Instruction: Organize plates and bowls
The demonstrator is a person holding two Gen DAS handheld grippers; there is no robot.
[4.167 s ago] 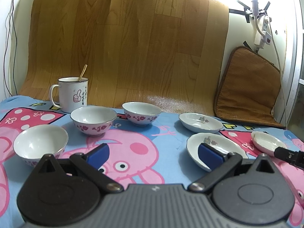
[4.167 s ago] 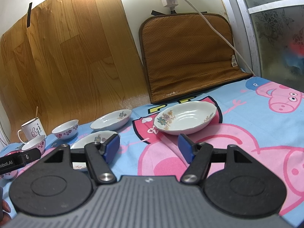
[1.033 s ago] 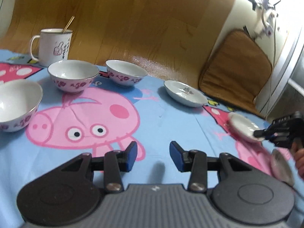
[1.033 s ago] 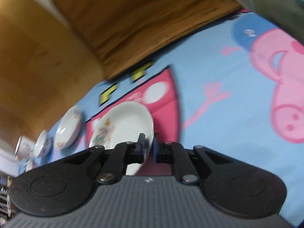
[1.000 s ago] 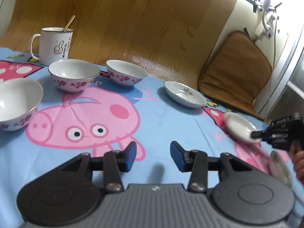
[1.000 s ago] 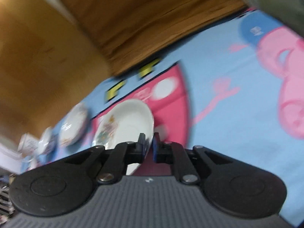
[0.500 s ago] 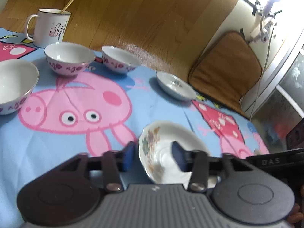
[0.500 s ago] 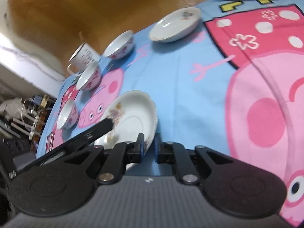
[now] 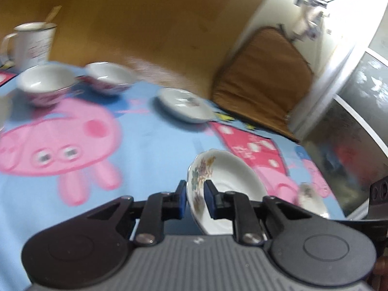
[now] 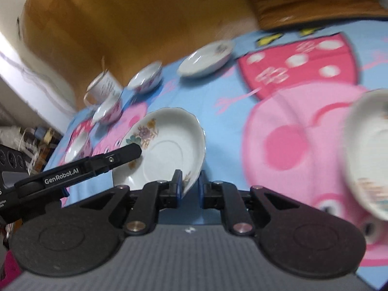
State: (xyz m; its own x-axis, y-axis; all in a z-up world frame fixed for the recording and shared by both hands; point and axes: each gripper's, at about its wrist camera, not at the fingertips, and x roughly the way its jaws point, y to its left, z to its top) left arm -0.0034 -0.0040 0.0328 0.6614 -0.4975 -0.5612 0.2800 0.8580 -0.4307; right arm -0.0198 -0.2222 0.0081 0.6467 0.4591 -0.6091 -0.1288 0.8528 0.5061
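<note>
The left gripper [image 9: 195,200] is clamped on the near rim of a floral plate [image 9: 225,184], one blue pad on each face of the rim, so the plate stands tilted and lifted off the cartoon-pig tablecloth [image 9: 135,150]. Seen from the right wrist, the right gripper [image 10: 188,190] pinches the opposite edge of the same floral plate [image 10: 165,150], its pads narrowed to the rim's thickness, while a black finger of the left gripper [image 10: 116,156] lies across the plate's far side. Both tools thus grip the one plate between them, above the blue cloth near its front.

Just right of the held plate, in the left view, a second plate [image 9: 312,198] lies on the cloth, blurred; the right view shows a blurred plate [image 10: 368,152] at its right edge. Farther back a third plate [image 9: 185,105] rests flat near the brown cushion [image 9: 262,82]. To the left of it stand two small bowls, one [image 9: 46,84] beside the other [image 9: 109,77], with a white mug [image 9: 34,42] behind them against the wood-grain backing [image 9: 150,19].
</note>
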